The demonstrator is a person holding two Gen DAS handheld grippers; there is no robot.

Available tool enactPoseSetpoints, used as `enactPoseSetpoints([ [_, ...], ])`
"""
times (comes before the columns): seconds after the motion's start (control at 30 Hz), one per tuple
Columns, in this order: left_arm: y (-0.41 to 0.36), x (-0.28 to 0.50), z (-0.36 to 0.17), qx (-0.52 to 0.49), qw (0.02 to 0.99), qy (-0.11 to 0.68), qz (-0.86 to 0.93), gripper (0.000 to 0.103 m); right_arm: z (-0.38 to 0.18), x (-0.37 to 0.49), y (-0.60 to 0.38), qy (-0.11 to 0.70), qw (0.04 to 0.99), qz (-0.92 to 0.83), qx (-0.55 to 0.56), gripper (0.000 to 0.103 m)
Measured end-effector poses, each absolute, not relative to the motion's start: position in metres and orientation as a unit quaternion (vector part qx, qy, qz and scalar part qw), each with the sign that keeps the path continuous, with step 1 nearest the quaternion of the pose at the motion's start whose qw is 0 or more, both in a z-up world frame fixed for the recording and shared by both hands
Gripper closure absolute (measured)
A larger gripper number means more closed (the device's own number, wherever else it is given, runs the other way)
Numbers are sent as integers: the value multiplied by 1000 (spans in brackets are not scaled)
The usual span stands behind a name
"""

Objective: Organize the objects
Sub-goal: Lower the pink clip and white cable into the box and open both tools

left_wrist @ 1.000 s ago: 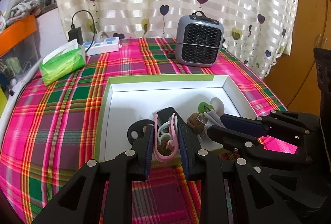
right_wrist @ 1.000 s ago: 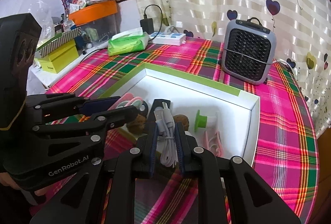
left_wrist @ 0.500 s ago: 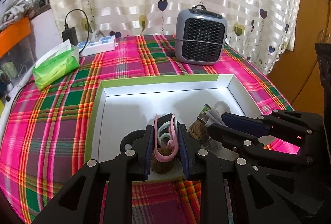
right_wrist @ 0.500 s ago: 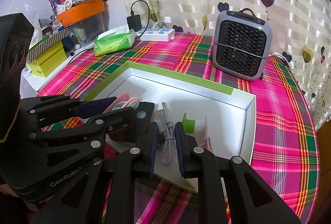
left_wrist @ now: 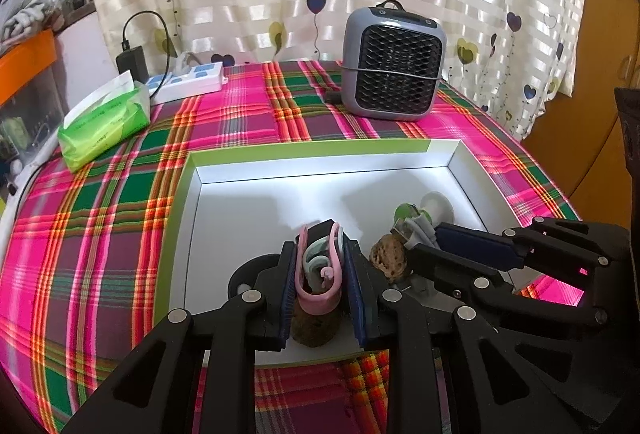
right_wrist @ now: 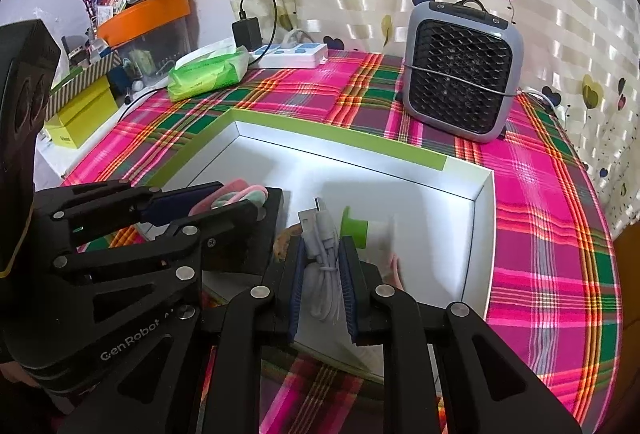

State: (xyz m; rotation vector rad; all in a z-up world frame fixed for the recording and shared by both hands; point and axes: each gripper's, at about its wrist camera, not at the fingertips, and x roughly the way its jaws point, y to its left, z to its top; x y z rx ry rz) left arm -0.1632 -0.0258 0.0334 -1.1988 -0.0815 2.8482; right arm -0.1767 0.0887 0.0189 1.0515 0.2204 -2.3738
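Both tongs angled steeply down over the near edge of the white tray (left_wrist: 320, 169), side by side, tips inside it. Left tongs (left_wrist: 320, 274) clamped on a bundle of pink and pale-green clips (left_wrist: 318, 266), held just above a brown lumpy ball (left_wrist: 316, 326) lying on the tray floor near the front wall. Right tongs (right_wrist: 324, 282) clamped on a coiled white USB cable (right_wrist: 322, 262), plug end sticking up past the tips, over the tray's near right part. From the left wrist view the right tongs (left_wrist: 424, 238) come in from the right, cable end next to a second brown ball (left_wrist: 388, 258). Green-and-white spool (right_wrist: 362, 228) lies on the tray floor just beyond the cable. Tray sits on the plaid tabletop (left_wrist: 100, 213); grey fan heater (left_wrist: 394, 67) behind it, green tissue pack (left_wrist: 104, 121) far left, white power strip (left_wrist: 188, 81) at the back.
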Motion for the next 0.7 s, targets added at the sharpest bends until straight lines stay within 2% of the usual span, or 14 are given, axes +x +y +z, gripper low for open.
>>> enactPoseSetpoints([
  [0.17,-26,-163,34,-388,29,-31,921,81,19,-175,89,85,258,-880,389,83],
  [0.37,-28,-157,41,-380,27,-35,924,78,26,-169,92,88,248,-888,378,76],
  [0.7,-26,-138,51,-367,23,-37,929,74,38,-153,94,89,242,-895,365,75],
])
